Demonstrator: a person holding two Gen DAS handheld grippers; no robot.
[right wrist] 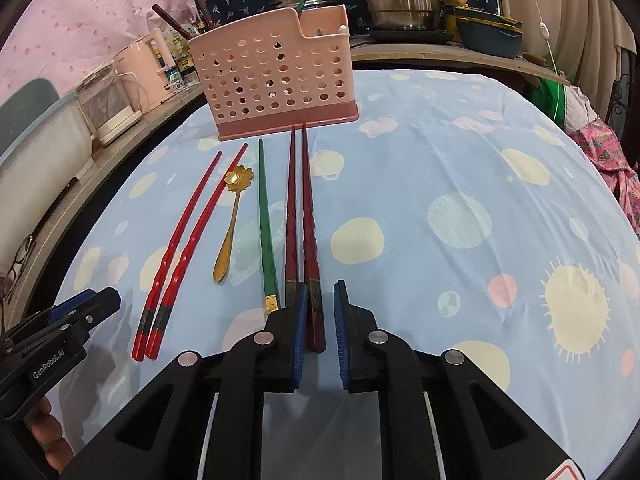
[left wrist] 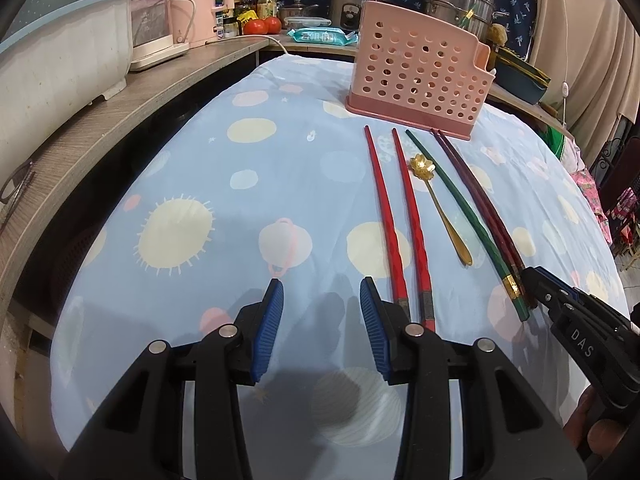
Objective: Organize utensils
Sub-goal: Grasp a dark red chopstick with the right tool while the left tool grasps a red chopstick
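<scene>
On a desk (right wrist: 440, 152) draped in a pale blue planet-print cloth (left wrist: 200, 184), the utensils lie in a loose row, all with their long axes running from the near edge toward the pink perforated utensil holder (right wrist: 276, 80) at the far side. Their thin tips point at the holder and their thick butt ends lie nearest the cameras.

From the person's left to right the row reads: two red chopsticks (right wrist: 182, 244) side by side, a gold spoon (right wrist: 231, 220) with a flower-shaped bowl at the far end and its handle toward the cameras, one green chopstick (right wrist: 266, 232) with a gold band near its butt, and two dark maroon chopsticks (right wrist: 300, 220) lying parallel and touching or nearly so. The maroon tips stop just short of the holder's base. The holder stands upright, and a few utensils already stick out of its top.

The left hand-held gripper (left wrist: 322, 312) hovers over bare cloth just left of the red chopsticks' butt ends, its blue pads spread wide with nothing between them.

The right hand-held gripper (right wrist: 320, 312) sits at the butt ends of the maroon pair. Its pads are partly parted; the right-hand maroon chopstick lies in the gap beside the left pad, which covers the butt of the other, and the right pad stands clear of it. Whether the left pad touches the chopstick cannot be told.
</scene>
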